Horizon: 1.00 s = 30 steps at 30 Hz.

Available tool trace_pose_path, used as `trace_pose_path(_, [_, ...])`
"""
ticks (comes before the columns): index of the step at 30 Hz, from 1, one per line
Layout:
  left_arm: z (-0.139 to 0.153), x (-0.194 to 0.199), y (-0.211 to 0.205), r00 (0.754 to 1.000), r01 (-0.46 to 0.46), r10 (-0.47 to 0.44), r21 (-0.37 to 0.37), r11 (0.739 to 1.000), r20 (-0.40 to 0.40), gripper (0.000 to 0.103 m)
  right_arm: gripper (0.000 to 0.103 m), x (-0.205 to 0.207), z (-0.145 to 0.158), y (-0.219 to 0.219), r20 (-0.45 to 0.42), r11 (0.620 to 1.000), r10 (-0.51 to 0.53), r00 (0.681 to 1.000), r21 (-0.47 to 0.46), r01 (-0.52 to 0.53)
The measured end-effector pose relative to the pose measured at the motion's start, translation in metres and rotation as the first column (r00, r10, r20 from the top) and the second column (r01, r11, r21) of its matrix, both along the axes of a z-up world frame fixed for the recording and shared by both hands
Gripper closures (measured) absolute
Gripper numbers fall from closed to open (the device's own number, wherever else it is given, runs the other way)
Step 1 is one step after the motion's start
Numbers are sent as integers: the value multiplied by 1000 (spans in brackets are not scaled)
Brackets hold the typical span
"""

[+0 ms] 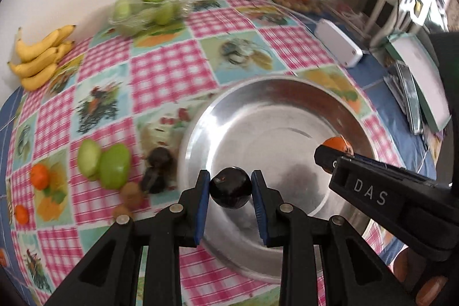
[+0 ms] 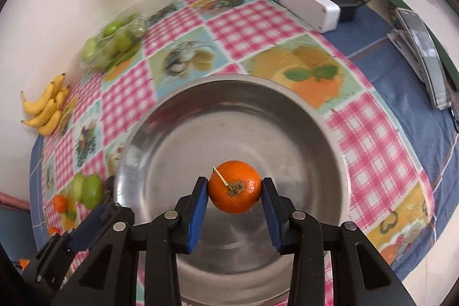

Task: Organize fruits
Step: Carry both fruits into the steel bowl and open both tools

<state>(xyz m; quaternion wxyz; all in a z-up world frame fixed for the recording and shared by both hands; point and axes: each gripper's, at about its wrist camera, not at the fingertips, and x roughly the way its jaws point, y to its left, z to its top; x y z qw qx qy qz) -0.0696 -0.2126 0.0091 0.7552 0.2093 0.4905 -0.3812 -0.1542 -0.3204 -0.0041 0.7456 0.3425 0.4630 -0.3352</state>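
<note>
While the left gripper [image 1: 230, 187] clamps a dark round plum [image 1: 230, 187] and the right gripper [image 2: 234, 189] an orange mandarin [image 2: 234, 187] over the bare, wide-rimmed steel bowl [image 2: 330, 139], green fruits [image 1: 104, 165] crowd the tablecloth at lower left, bananas [image 1: 40, 58] upper left.

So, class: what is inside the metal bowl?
The visible bowl floor is bare. A plum and a tangerine hang above it in grippers, which cover the near floor.

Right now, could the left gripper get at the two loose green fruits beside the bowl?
Probably not yet: the left gripper has its jaws shut on a dark plum. The green fruits lie uncovered beside the bowl, so its load must go first.
</note>
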Motion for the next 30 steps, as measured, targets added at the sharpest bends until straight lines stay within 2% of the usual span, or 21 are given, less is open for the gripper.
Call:
trace_pose_path(7, [-21,-2,-5,1000,14,-13,54,998,-22,72,62,3,-16,1,-58,1000,10,998,25,-9])
trace_pose_path(12, [-23,1,-3,1000,3,-1,60,998,-32,72,62,4,-19,4,-67,999,17,998,31,-15])
trace_pose_path(13, [-22,1,-3,999,-1,2,56,998,-33,71,62,5,-19,5,-66,999,14,998,33,-12])
trace_pose_path(16, [-20,3,-2,999,-12,14,47,999,-30,55,62,6,-20,5,-70,999,13,997,38,-10])
trace_pose_path(18, [-18,3,0,999,-16,17,42,999,-31,55,60,8,-20,4,-71,999,15,997,37,-13])
trace_pose_path(21, [-15,4,2,999,-22,23,39,999,-29,53,51,11,-18,3,-66,1000,21,998,25,-19])
trace_pose_path(23, [-12,5,4,999,-28,29,32,999,-34,47,37,11,-16,3,-59,1000,26,998,18,-25])
trace_pose_path(26, [-8,8,10,998,-53,54,21,998,-39,40,34,11,-14,4,-57,999,32,998,9,-32])
trace_pose_path(30, [-3,16,22,994,-104,105,21,994,-42,38,27,11,-15,4,-54,999,34,998,16,-33])
